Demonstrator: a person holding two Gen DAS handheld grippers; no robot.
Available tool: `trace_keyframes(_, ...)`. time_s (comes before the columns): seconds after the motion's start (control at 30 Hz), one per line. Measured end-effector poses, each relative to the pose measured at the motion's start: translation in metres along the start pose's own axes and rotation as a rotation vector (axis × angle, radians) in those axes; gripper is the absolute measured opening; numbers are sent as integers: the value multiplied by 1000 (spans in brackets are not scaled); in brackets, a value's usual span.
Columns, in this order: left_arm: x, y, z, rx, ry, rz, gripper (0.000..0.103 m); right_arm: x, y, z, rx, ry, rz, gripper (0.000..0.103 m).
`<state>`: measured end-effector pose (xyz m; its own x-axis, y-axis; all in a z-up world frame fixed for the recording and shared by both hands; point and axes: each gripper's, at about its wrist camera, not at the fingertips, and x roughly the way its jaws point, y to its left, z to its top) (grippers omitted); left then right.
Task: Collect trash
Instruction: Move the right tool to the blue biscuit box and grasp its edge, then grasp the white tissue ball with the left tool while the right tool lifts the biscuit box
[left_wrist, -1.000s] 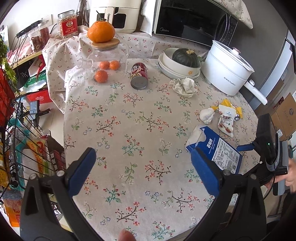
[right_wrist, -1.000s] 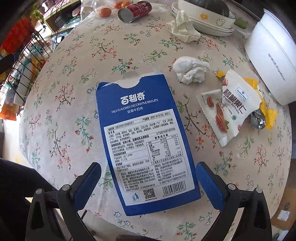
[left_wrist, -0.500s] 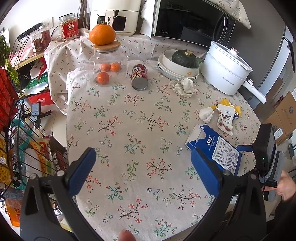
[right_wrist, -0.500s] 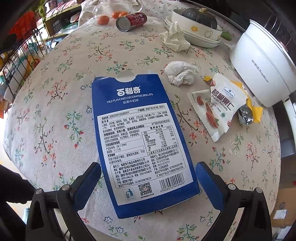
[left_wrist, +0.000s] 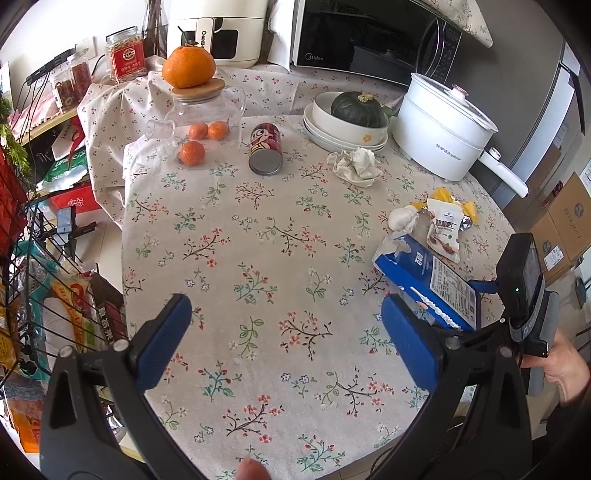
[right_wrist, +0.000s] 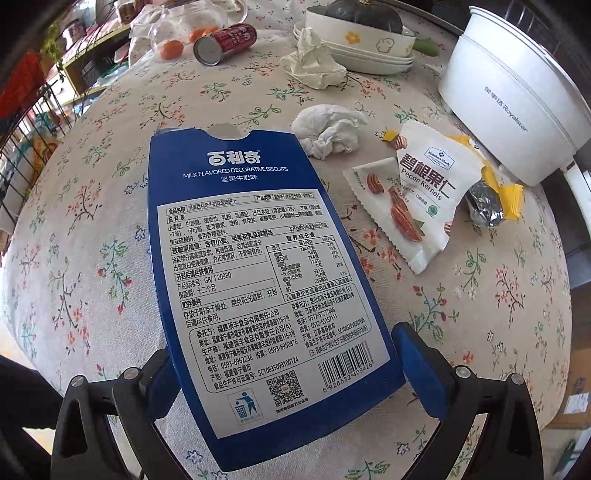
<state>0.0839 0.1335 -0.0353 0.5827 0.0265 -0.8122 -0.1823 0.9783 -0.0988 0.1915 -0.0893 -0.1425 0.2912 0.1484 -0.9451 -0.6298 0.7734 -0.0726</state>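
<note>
Right gripper (right_wrist: 288, 373): bracketing the near end of the blue biscuit box (right_wrist: 258, 266), jaws touching or nearly touching its two long sides; closing contact not clearly confirmed.
Left gripper (left_wrist: 284, 339): hovering over bare floral cloth, jaws spread wide, holding nothing.
Biscuit box: lying label-up near the tabletop's (left_wrist: 258, 236) right edge, near end slightly overhanging.
Other trash: pecan wrapper (right_wrist: 417, 192) and white tissue wad (right_wrist: 328, 133) lying just beyond the box; crumpled paper (right_wrist: 314, 66) beside the stacked bowls (right_wrist: 369, 55); red can (right_wrist: 225, 40) lying on its side near the far edge.
Risk, crushing: empty carton likely buckling under a hard squeeze and slipping out.
Risk, pivoting: gripping only the near end, far end possibly sagging and sweeping the tissue wad.
Risk, snagging: dragging instead of lifting possibly bunching the cloth.
</note>
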Motion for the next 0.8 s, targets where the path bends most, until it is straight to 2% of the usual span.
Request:
trace_keyframes(0.07,0,-3,-1,9,0,1,102,-7,-3,-3,42,-6,34,99)
trace_keyframes(0.3,8,-19,-2,69,24,-3,102,-56,-12,-16,166,-47,65,88)
trace_keyframes(0.33,11,-23,-3,87,30,0,102,-65,-13,-19,175,-60,83,49)
trace_keyframes(0.37,12,-26,-4,104,36,1,102,-76,-16,-20,200,-89,62,38)
trace_keyframes(0.43,15,-32,-6,126,42,5,102,-88,-25,-25,248,-107,73,28)
trace_keyframes(0.53,18,-37,-8,137,52,8,102,-91,-30,-38,271,-126,83,29)
trace_keyframes(0.63,19,-39,-9,134,61,14,102,-84,-36,-48,306,-127,120,36)
trace_keyframes(0.8,19,-48,-11,156,57,6,102,-78,-39,-48,295,-116,111,34)
